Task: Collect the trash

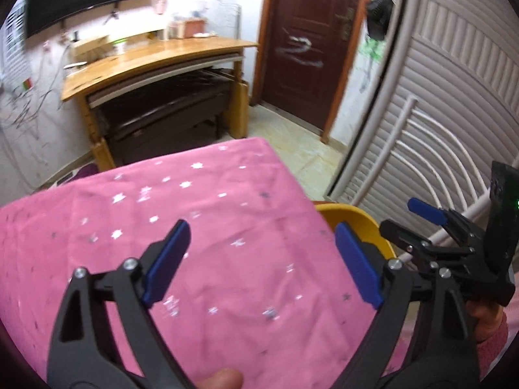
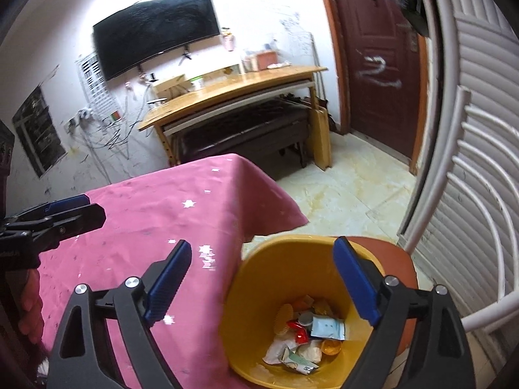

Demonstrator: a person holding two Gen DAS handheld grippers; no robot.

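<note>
A yellow bin [image 2: 259, 291] stands beside the right edge of a table with a pink star-print cloth [image 2: 181, 214]. Several wrappers and packets [image 2: 308, 337] lie in its bottom. My right gripper [image 2: 262, 278] is open and empty, held above the bin's mouth and the table edge. My left gripper [image 1: 262, 259] is open and empty over the pink cloth [image 1: 194, 243]. The bin's rim [image 1: 350, 217] shows at the table's right edge. The right gripper [image 1: 425, 220] shows at the right of the left wrist view, and the left gripper [image 2: 71, 210] at the left of the right wrist view.
A wooden desk [image 2: 233, 90] with a dark bench under it stands against the far wall below a wall-mounted TV [image 2: 152, 29]. A brown door [image 2: 379, 64] is to the right. White louvred doors and a white metal rack [image 2: 470, 178] stand close on the right. Tiled floor [image 2: 350, 194] lies beyond the bin.
</note>
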